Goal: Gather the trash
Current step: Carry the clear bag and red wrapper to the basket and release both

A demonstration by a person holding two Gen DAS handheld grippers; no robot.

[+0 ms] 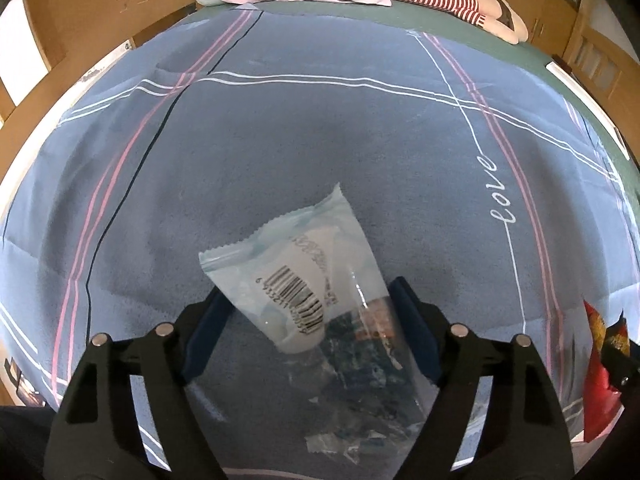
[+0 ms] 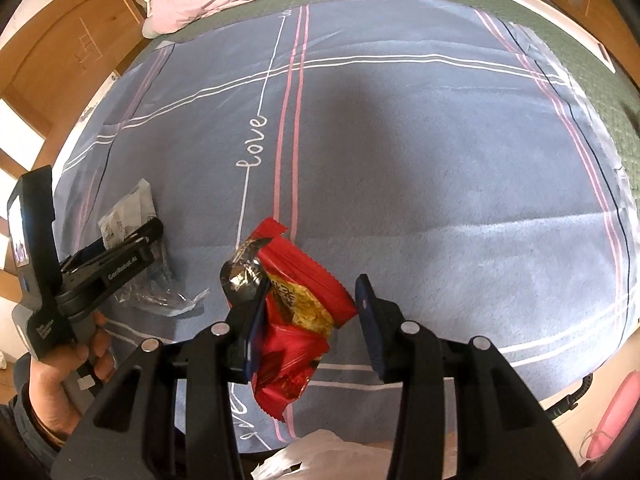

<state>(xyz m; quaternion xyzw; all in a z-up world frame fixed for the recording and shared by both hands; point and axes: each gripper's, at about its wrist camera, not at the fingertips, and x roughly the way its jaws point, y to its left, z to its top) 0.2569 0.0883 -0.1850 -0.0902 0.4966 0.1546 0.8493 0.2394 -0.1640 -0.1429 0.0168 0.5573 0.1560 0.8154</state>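
Blue plaid bedspread point(image 1: 280, 152) carries the trash. Left hand-held gripper point(image 1: 308, 332), jaws spread, straddles a pale barcode wrapper point(image 1: 296, 276) lying on it. Right hand-held gripper point(image 2: 316, 320), also spread, brackets a red snack wrapper point(image 2: 296, 312); closing squarely across each wrapper's middle should prevent slipping.

I see a pale blue-and-white wrapper point(image 1: 304, 276) with a barcode lying tilted on the bedspread, its serrated edge pointing away from me. Its near end overlaps a crumpled clear plastic wrapper point(image 1: 368, 380) that spreads flat toward me. My other view shows a red snack wrapper point(image 2: 294, 304), torn open with silver lining exposed, twisted and raised above the bed
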